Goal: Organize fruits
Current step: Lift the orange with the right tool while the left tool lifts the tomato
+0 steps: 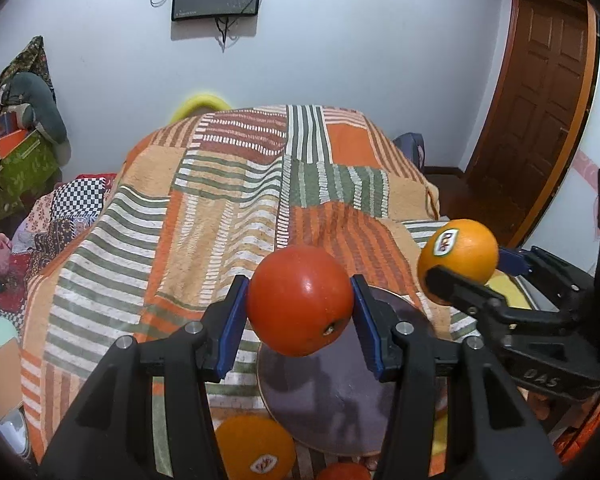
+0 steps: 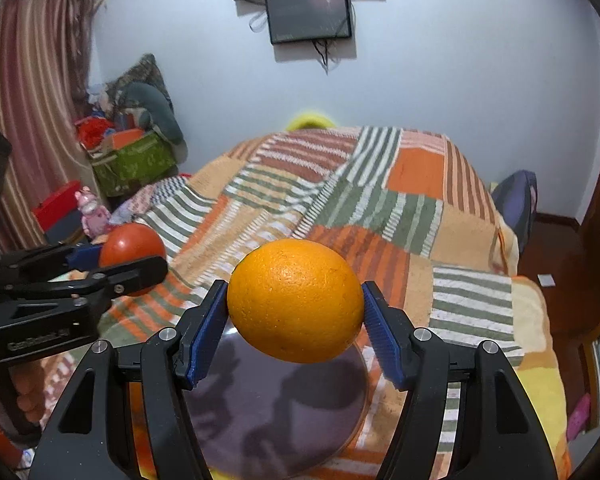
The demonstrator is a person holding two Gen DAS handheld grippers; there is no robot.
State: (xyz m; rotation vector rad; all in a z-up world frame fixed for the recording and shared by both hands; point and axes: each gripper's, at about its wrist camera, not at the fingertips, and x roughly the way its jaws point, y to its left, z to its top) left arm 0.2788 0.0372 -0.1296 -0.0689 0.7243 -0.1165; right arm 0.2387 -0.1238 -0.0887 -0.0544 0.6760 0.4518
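A: Entry. Left gripper [image 1: 300, 304]: jaws clamped on the red fruit [image 1: 300, 300], blue pads on its two sides, fruit lifted clear of the bed [image 1: 228, 208]. Could be a tomato or a red apple; cannot tell.

B: Right gripper [image 2: 296, 312]: jaws clamped on the orange [image 2: 296, 300], also held in the air. In the left wrist view the same orange shows a brand sticker.

A: Key relation: a dark round plate [image 2: 280, 412] lies on the striped blanket directly beneath and just ahead of both grippers. The orange's shadow falls on the plate surface, so the orange sits over it, not beside it.

B: The red fruit hangs over the plate's near-left part in the left wrist view. The plate's visible surface is bare. Neither fruit touches it.

A: Nearness: both about equally placed above the plate; the grippers are side by side, apart, not touching.

B: Other fruit: a second orange [image 1: 256, 448] with a sticker lies on the blanket just beside the plate's near rim, and another reddish fruit [image 1: 344, 472] at the frame's bottom edge.

A: Judgement: next move is probably straight down and release. Both fruits are round, with no long axis to align, and may roll on a flat plate.
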